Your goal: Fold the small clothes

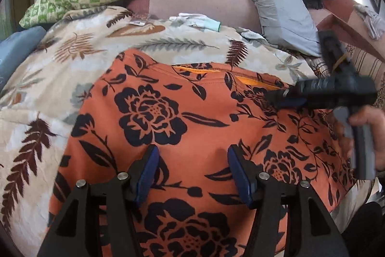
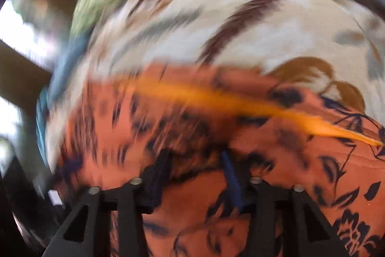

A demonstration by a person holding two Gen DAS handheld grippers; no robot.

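Orange garment (image 1: 192, 136): floral cloth with black blooms, spread nearly flat on the leaf-print quilt (image 1: 48, 78), its stitched hem on the side toward the grey pillow (image 1: 276, 6).
Hem detail: a brighter orange lining (image 1: 199, 70) shows along that edge, where the layers gape a little.
Left gripper (image 1: 193, 172): jaws apart, poised over the middle of the garment, pads clear of the cloth.
Right gripper (image 2: 196, 175): seen through heavy blur; jaws apart above the garment near its hem, nothing pinched between them.
Step in hand: probably a pause between folds, both tools free of the cloth.
Next move: likely needs each gripper to pinch an edge, then carry it across evenly.
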